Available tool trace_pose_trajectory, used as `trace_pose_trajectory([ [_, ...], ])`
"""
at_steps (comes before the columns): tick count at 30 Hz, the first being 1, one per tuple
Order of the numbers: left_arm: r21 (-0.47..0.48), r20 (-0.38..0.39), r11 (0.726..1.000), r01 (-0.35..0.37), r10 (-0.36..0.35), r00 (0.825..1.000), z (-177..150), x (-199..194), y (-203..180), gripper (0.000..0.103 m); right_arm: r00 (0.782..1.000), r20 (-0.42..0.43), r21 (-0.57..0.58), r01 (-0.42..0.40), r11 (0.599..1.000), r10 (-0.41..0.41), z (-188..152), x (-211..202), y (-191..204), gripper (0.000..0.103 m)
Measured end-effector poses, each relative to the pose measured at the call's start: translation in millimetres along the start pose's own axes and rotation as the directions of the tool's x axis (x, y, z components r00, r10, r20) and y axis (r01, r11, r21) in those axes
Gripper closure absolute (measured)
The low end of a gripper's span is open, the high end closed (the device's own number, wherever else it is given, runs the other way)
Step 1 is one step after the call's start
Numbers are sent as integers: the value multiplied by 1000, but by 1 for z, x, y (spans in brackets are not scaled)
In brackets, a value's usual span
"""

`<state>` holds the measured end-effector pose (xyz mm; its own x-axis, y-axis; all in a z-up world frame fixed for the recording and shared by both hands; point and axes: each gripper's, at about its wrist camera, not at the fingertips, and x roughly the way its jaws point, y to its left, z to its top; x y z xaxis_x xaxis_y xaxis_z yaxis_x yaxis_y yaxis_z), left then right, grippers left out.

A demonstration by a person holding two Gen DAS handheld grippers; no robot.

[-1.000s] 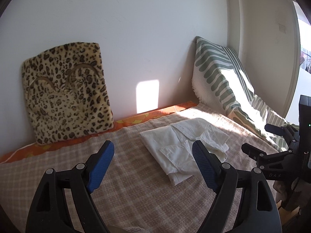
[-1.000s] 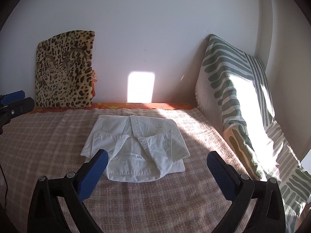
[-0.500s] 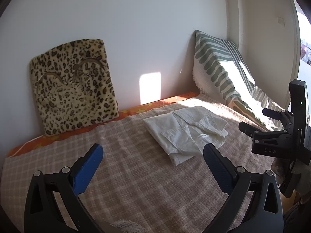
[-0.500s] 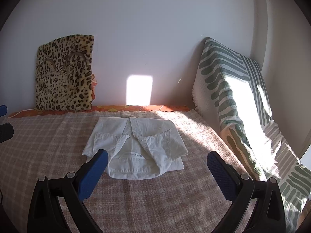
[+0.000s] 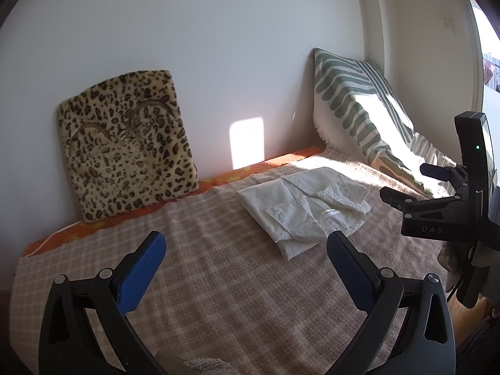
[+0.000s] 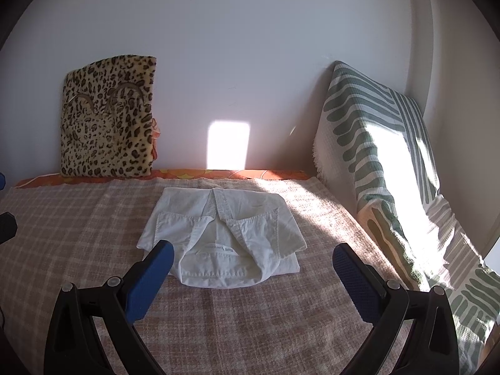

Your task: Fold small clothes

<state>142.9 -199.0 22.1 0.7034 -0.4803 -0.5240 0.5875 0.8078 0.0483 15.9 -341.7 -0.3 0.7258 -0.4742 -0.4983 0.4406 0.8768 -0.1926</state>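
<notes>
A small white collared shirt (image 6: 223, 234) lies folded into a neat rectangle on the checked blanket (image 6: 78, 218), collar toward me. In the left wrist view the same shirt (image 5: 304, 207) sits ahead and to the right. My left gripper (image 5: 245, 254) is open wide over bare blanket, its blue pads well short of the shirt. My right gripper (image 6: 253, 264) is open too, with the shirt's near edge between and just beyond its pads, which do not touch it. The right gripper (image 5: 403, 184) also shows at the right edge of the left wrist view.
A leopard-print cushion (image 6: 107, 118) leans on the white wall at the back left. A green-and-white striped pillow (image 6: 372, 143) stands at the right, with its cloth running down the bed's right side. An orange sheet edge (image 6: 187, 173) runs along the wall.
My left gripper's jaws opened wider and it drew back and left from the shirt, which now looks smaller and farther. The right gripper and the shirt stayed put.
</notes>
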Motion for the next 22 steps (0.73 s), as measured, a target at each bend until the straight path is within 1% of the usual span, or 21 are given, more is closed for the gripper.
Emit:
trace_pose_trajectory([
  [10,-13,-2,1000,-10,10,1000,-5,-3,6,0,1000,3,-5,0,1000,0,-1,-2,4,0],
  [15,-10,-5,1000,-8,8,1000,-6,-3,7,0,1000,3,-14,-2,1000,3,-2,-4,7,0],
  [19,-15,3,1000,7,-7,1000,-8,-5,9,0,1000,2,-14,-4,1000,4,-2,-5,8,0],
  [22,-17,1,1000,-1,1,1000,-8,-6,9,0,1000,0,-13,-4,1000,4,-3,-5,9,0],
])
